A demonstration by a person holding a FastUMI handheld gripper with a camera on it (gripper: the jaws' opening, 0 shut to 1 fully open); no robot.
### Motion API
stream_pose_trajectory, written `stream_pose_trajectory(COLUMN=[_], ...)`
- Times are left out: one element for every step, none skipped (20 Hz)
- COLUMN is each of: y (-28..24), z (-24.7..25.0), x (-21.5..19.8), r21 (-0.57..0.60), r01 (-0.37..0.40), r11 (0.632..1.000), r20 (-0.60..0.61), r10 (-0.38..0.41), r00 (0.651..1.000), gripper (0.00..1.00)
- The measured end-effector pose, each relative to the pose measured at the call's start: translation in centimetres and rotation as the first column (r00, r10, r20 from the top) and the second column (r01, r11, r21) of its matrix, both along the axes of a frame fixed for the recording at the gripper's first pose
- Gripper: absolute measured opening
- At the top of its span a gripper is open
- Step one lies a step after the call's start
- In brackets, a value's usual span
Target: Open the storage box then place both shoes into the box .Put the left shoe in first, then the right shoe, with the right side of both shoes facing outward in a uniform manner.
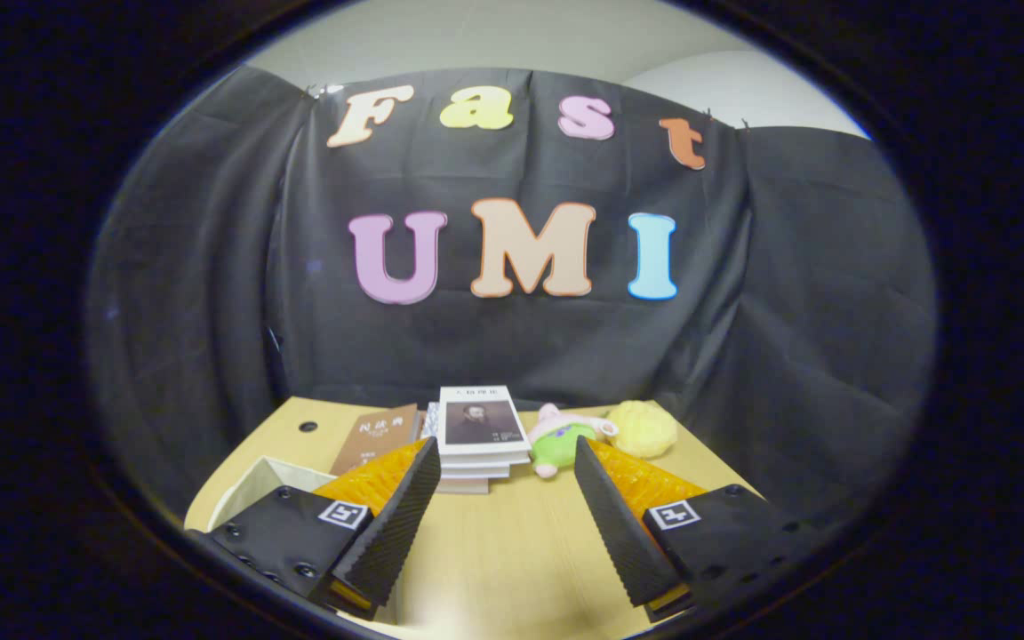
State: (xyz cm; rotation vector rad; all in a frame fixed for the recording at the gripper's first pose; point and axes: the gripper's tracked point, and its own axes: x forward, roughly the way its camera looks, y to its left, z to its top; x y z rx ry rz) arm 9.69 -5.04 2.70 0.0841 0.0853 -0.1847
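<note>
**Storage box lies low and left of my fingers**

My gripper [505,498] is released, fingers spread, nothing between them but bare table [512,542]. The pale storage box [250,489] sits beside and partly under my left finger, near the table's edge. A book stack [481,436] and plush toys [601,431] lie beyond the fingers. I judge the next move must swing left and down.

The gripper [508,458] has two wedge-shaped fingers with ribbed inner pads [396,524]. Behind each finger sits a flat mount plate with small round screws [305,570]. Each plate carries a square black-and-white marker [343,513] near the finger's base.
</note>
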Motion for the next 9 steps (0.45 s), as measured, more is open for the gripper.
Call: stream_pose_trajectory(y=[-0.3, -0.6, -0.8, -1.0, -1.4, -1.5, -1.6, -1.7, -1.6], z=[0.6, 1.0, 1.2, 1.6, 1.8, 2.0, 2.0, 2.1, 1.9], x=[-0.4, -0.7, -1.1, -1.8, -2.5, -3.4, -3.8, -4.1, -4.2], r21=[0.002, 0.001, -0.003, -0.008, -0.009, -0.010, -0.010, -0.011, -0.014], r01=[0.004, 0.011, 0.018, 0.027, 0.037, 0.045, 0.051, 0.056, 0.054], r11=[1.000, 1.000, 1.000, 1.000, 0.999, 0.999, 0.999, 0.998, 0.998], r20=[0.030, 0.055, 0.074, 0.088, 0.098, 0.105, 0.110, 0.116, 0.121], r10=[-0.004, -0.011, -0.017, -0.026, -0.036, -0.044, -0.050, -0.054, -0.052], r00=[1.000, 0.998, 0.997, 0.996, 0.995, 0.993, 0.993, 0.992, 0.991], gripper=[0.98, 0.98, 0.98, 0.98, 0.98, 0.98, 0.98, 0.98, 0.98])
